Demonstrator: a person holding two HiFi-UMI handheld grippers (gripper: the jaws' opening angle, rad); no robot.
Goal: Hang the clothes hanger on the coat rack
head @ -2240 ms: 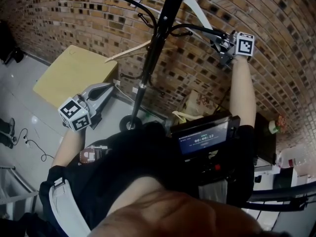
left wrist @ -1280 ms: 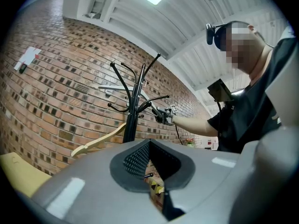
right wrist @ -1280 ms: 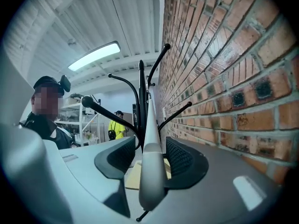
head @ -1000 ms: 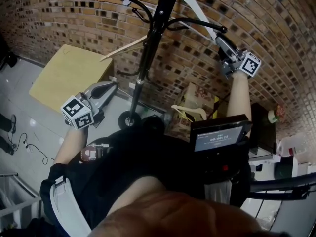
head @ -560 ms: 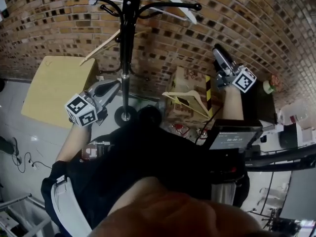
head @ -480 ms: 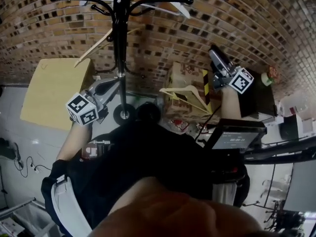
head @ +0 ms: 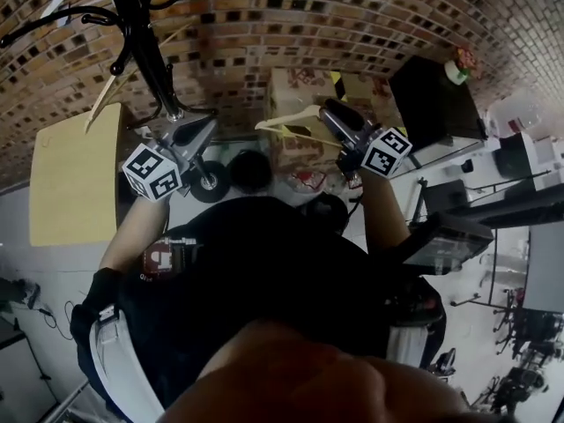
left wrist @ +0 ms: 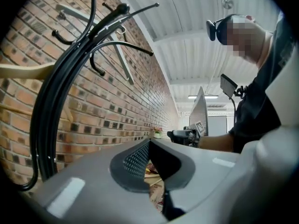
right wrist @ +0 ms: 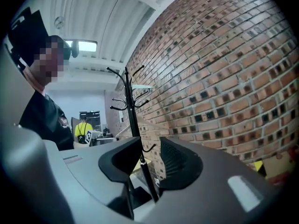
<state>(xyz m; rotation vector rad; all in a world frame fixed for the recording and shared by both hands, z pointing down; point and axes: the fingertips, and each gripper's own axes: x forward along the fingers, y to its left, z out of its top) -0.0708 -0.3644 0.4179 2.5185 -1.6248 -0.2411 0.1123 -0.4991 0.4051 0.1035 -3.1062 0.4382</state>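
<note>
The black coat rack (head: 132, 11) stands by the brick wall, with a white hanger (left wrist: 119, 59) and a pale wooden hanger (head: 107, 102) on its arms. Another pale wooden hanger (head: 295, 120) lies on a cardboard box (head: 300, 85). My right gripper (head: 328, 107) hovers just above that hanger's right end; its jaws are closing with nothing between them, and the rack (right wrist: 132, 111) shows through the gap in the right gripper (right wrist: 150, 146) view. My left gripper (head: 204, 126) is held near the rack's base (head: 210, 181); the left gripper (left wrist: 149, 141) tips meet, empty.
A yellow tabletop (head: 70, 174) lies at the left. A black cabinet (head: 432, 95) stands right of the box. The brick wall (head: 370, 16) runs behind everything. A tablet on a stand (head: 445, 241) sits at my right side.
My right gripper has dropped from the rack's upper arm to the hanger on the box, its jaws narrowing. The left gripper shifted toward the rack's base. The white hanger stays on the rack.
</note>
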